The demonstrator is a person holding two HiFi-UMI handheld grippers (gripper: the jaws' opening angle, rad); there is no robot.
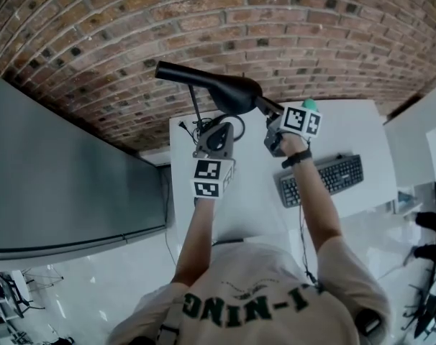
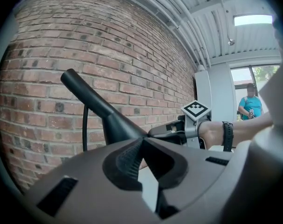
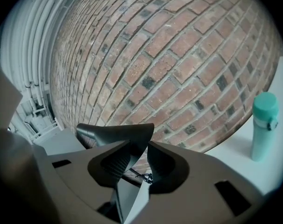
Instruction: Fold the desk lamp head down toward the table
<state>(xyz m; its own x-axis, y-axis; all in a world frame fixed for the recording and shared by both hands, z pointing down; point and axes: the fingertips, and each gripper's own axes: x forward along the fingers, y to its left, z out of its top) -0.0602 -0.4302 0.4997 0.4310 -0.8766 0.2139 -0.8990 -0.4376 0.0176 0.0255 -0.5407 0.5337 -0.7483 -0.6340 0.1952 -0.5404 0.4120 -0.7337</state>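
The black desk lamp stands at the back of the white table (image 1: 351,128). Its long head (image 1: 229,90) runs from upper left to lower right, above a thin stem (image 1: 196,106). My right gripper (image 1: 270,113) is shut on the head's right end. In the right gripper view the lamp head (image 3: 116,133) lies between the pads. My left gripper (image 1: 219,126) sits low by the lamp's foot and cable. Its jaws (image 2: 142,143) meet at the tips with nothing visible between them. The lamp head (image 2: 104,113) rises behind them.
A brick wall (image 1: 290,27) runs close behind the table. A teal bottle (image 3: 264,125) stands to the right of the lamp. A keyboard (image 1: 324,179) lies at the right. A grey panel (image 1: 60,185) stands at the left. A person (image 2: 250,107) stands far off.
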